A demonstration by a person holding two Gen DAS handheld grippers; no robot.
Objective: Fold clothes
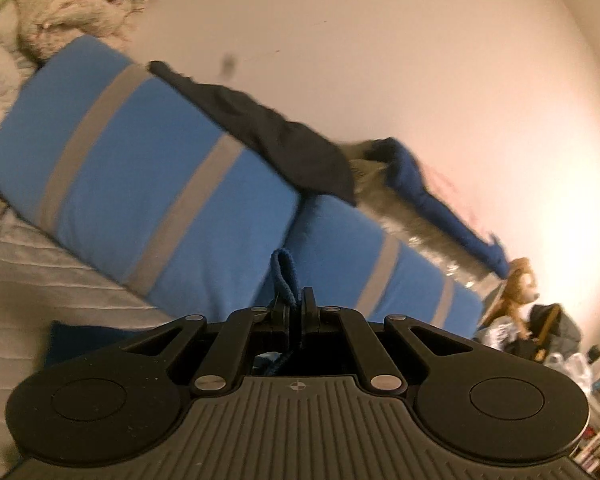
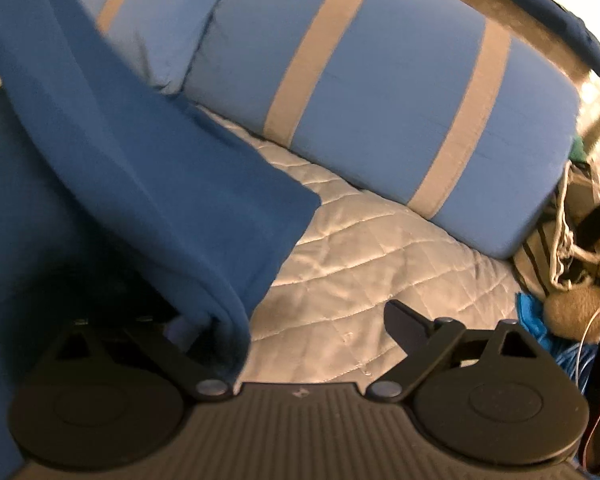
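Left tool (image 1: 296,304) is pinching fully closed on a blue fabric loop (image 1: 285,276), holding it up in front of the striped pillows (image 1: 140,176). Right tool (image 2: 316,320) is gaping wide, gripping nothing; the blue garment (image 2: 148,184) is draping over its left finger, above the quilted bed (image 2: 364,248).

a bedroom: quilted bed (image 2: 360,248), striped pillows (image 1: 140,168), stuffed toy (image 1: 518,288).
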